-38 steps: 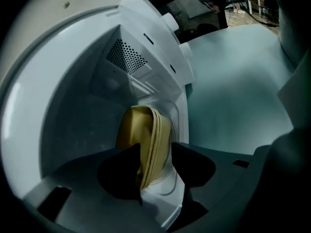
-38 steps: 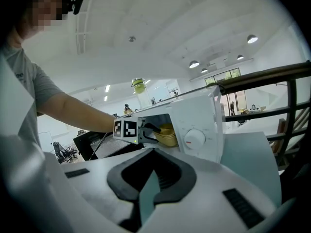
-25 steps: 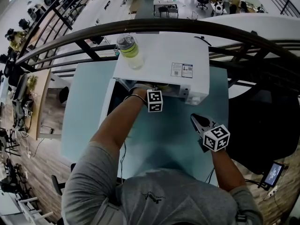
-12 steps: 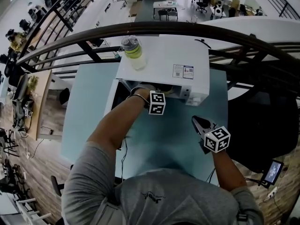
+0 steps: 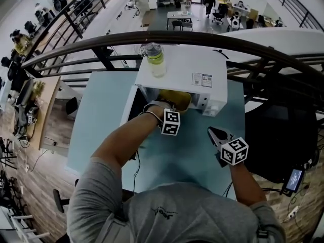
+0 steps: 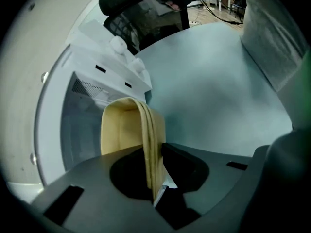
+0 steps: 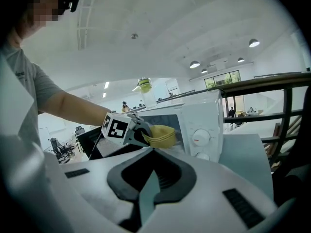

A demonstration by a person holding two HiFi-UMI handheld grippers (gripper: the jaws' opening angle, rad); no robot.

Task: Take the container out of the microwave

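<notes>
A: "Where the container point(image 6: 124, 127) is concerned, what is reported?"

B: "Its wall is clamped by the left gripper point(image 6: 156, 176), jaws just narrowed onto it, at the microwave point(image 5: 190, 65) mouth. The right gripper point(image 7: 146, 191) is closed, empty."

Grey T-shirt point(image 5: 167, 214), marker cube point(image 5: 234, 151) on right tool point(image 5: 212, 131)

Bottle point(image 5: 155, 59) atop microwave point(image 5: 188, 67), on table point(image 5: 101, 115).

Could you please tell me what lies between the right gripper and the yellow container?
Only bare table lies between the right gripper and the yellow container; the head view shows that stretch with nothing on it.
</notes>
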